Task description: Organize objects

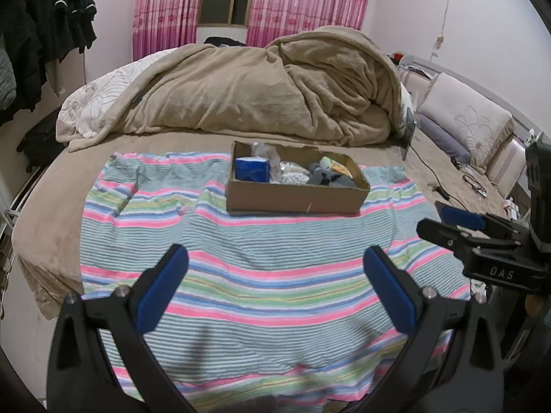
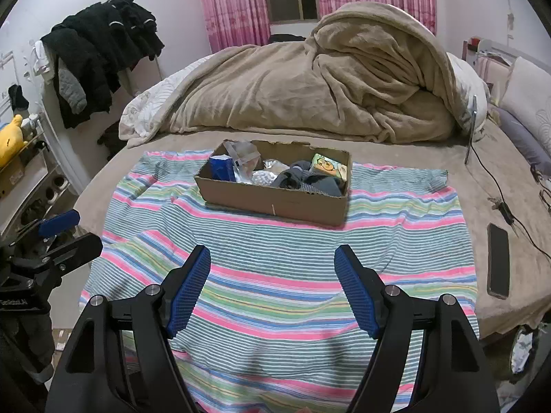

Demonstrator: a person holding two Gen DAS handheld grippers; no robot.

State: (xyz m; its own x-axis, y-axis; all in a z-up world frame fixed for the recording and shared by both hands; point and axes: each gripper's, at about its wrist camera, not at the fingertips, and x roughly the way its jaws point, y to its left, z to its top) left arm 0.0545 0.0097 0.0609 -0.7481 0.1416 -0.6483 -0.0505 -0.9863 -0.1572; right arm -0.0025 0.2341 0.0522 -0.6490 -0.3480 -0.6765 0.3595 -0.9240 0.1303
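A shallow cardboard box point(image 1: 292, 199) point(image 2: 275, 201) stands on a striped cloth point(image 1: 241, 268) point(image 2: 275, 275) spread over the bed. It holds a blue carton point(image 1: 251, 169) point(image 2: 222, 168), clear plastic wrapping point(image 2: 242, 153), grey socks point(image 1: 327, 177) point(image 2: 310, 180) and a small picture card point(image 2: 327, 165). My left gripper point(image 1: 275, 258) is open and empty over the cloth, short of the box. My right gripper point(image 2: 273, 258) is open and empty too. Each gripper shows at the edge of the other's view, the right one point(image 1: 444, 222) and the left one point(image 2: 69, 230).
A heaped tan blanket point(image 1: 275, 86) point(image 2: 327, 86) lies behind the box. A phone point(image 2: 498, 260) and a charger cable point(image 2: 499, 203) lie on the bed to the right. Pillows point(image 1: 465, 113) line the right side. Dark clothes point(image 2: 103, 51) hang at left.
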